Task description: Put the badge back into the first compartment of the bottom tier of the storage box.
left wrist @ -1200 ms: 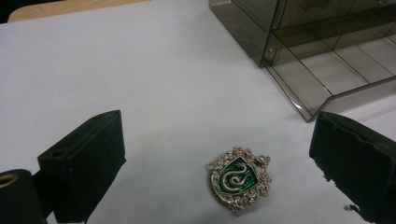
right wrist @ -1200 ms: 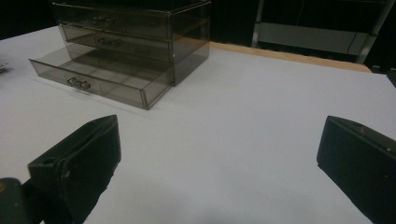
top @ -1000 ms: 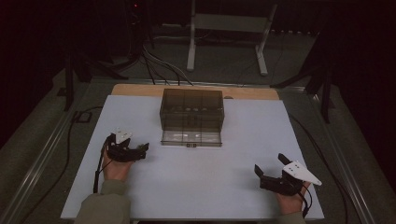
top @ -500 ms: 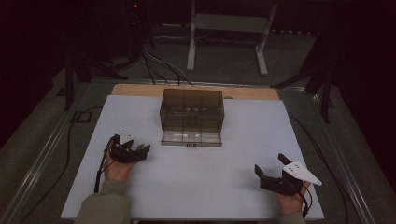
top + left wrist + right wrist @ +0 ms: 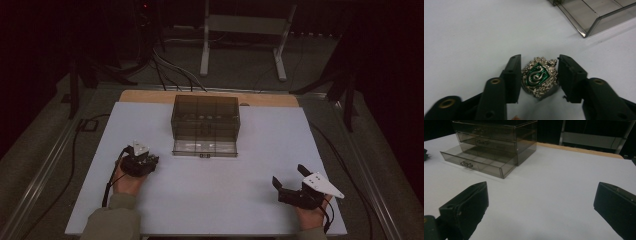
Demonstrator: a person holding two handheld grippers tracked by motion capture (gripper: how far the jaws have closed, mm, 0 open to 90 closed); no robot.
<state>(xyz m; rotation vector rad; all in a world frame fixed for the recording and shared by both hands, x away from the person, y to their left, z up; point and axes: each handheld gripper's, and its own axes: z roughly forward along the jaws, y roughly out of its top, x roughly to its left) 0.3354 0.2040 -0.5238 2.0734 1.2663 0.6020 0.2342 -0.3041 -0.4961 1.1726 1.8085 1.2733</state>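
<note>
Left claw (image 5: 539,75) brackets small silver-and-green crest badge (image 5: 539,78) on white counter (image 5: 250,200), jaws narrow, contact unclear. Right claw (image 5: 541,212) wide, empty. Risk: ornate metal edges slip when pinched.

One smoky drawer box (image 5: 205,124), one green crest badge (image 5: 539,76), two tongs, one white table (image 5: 260,200).

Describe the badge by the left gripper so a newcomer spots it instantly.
Start at the smoky drawer box on the white table. Toward the person's left sits the left gripper. Between its jaws lies the badge: an ornate silver crest, green enamel, silver snake.
</note>
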